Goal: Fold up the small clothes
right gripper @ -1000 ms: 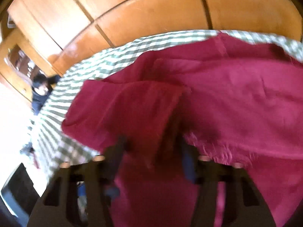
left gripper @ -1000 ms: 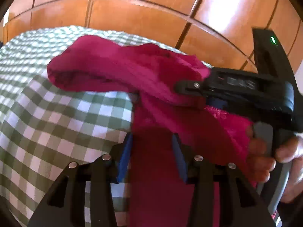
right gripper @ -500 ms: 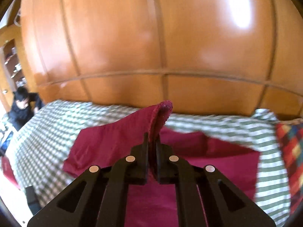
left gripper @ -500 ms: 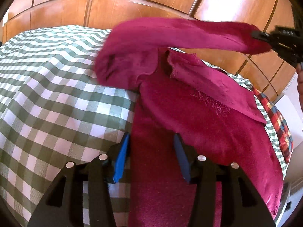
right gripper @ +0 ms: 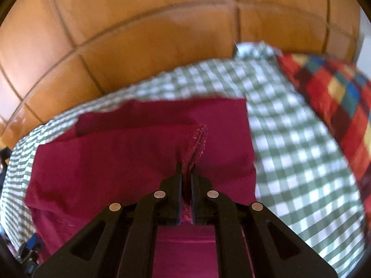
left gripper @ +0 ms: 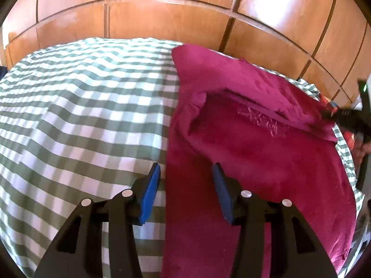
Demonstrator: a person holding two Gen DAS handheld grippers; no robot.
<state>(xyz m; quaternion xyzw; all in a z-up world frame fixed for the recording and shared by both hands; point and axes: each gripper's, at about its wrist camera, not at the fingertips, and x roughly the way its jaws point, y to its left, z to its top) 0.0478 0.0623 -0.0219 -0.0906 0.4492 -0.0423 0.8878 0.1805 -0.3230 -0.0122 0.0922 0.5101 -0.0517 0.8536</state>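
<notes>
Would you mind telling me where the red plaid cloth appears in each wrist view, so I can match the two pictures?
Left wrist: only a sliver of the red plaid cloth shows at the far right edge, past the magenta garment.
Right wrist: the cloth fills the upper right, lying on the checked sheet.
Shared landmark: the wooden panelled headboard runs across the top of both views.
</notes>
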